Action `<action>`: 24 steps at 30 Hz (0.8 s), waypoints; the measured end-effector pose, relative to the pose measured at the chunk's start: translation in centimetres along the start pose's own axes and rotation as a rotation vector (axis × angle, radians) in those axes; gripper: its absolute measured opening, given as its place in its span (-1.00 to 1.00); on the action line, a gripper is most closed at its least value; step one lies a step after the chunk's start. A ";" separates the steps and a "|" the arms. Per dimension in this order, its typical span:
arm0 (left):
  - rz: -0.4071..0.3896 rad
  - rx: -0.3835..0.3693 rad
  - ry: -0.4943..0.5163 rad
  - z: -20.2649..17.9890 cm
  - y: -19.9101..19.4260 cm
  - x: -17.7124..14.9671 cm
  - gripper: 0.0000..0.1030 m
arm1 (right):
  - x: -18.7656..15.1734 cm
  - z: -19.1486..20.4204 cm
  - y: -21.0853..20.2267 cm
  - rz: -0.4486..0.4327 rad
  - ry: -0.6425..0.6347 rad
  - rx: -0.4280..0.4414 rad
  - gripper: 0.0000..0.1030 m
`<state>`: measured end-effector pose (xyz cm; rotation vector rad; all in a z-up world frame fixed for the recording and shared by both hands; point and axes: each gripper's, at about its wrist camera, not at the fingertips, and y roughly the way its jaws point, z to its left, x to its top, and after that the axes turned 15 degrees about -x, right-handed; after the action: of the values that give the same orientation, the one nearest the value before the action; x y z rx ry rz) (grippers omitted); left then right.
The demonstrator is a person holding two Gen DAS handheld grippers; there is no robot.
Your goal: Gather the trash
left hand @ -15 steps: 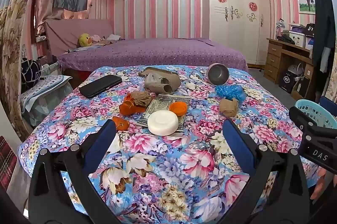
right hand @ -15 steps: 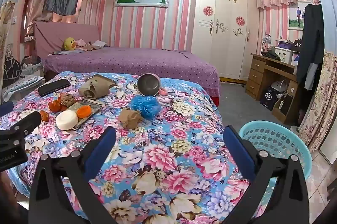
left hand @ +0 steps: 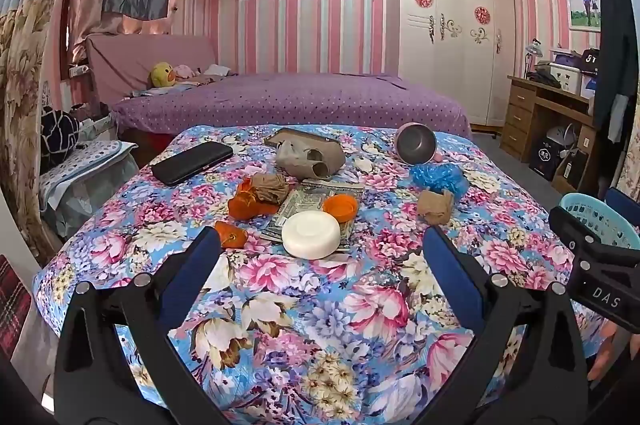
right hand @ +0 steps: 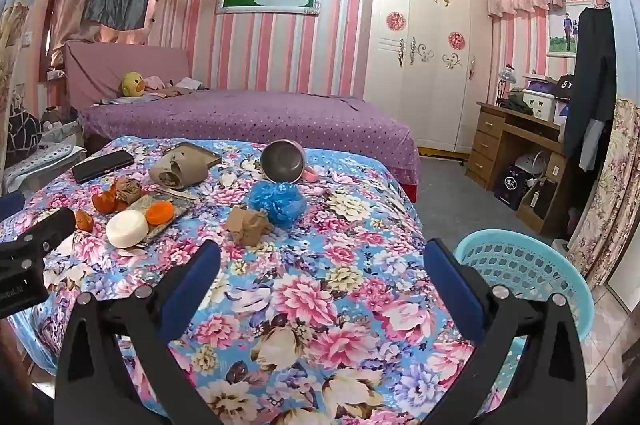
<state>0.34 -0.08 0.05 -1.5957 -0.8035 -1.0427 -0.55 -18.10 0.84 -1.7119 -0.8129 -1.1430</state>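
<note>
The trash lies on the flowery table cloth (left hand: 320,325): a crumpled brown paper ball (right hand: 248,225) touching a blue plastic bag (right hand: 278,203), and orange peels (left hand: 248,203) by a white round soap (left hand: 311,235). The blue basket (right hand: 520,265) stands beside the table. The left gripper (left hand: 320,245) and right gripper (right hand: 320,253) are both spread wide, holding nothing.

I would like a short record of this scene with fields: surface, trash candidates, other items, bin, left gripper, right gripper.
surface: table with floral cloth
trash candidates: crumpled brown paper, blue plastic bag, orange peels
other items: white round lid, black phone, metal bowl lying on its side
bin: light blue basket, on the floor beside the table's right edge
left gripper: open, holds nothing
right gripper: open, holds nothing
</note>
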 end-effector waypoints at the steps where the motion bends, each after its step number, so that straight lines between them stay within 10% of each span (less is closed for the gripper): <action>1: -0.001 0.000 0.000 0.0 0.0 0.0 0.90 | 0.0 0.1 0.0 0.000 -0.001 -0.001 0.93; 24: -0.013 -0.004 -0.009 0.4 -0.5 0.2 0.90 | 0.1 -0.1 0.0 0.001 -0.001 0.001 0.93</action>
<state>0.03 0.48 0.38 -1.6017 -0.8190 -1.0479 -0.54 -18.15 0.89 -1.7120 -0.8129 -1.1402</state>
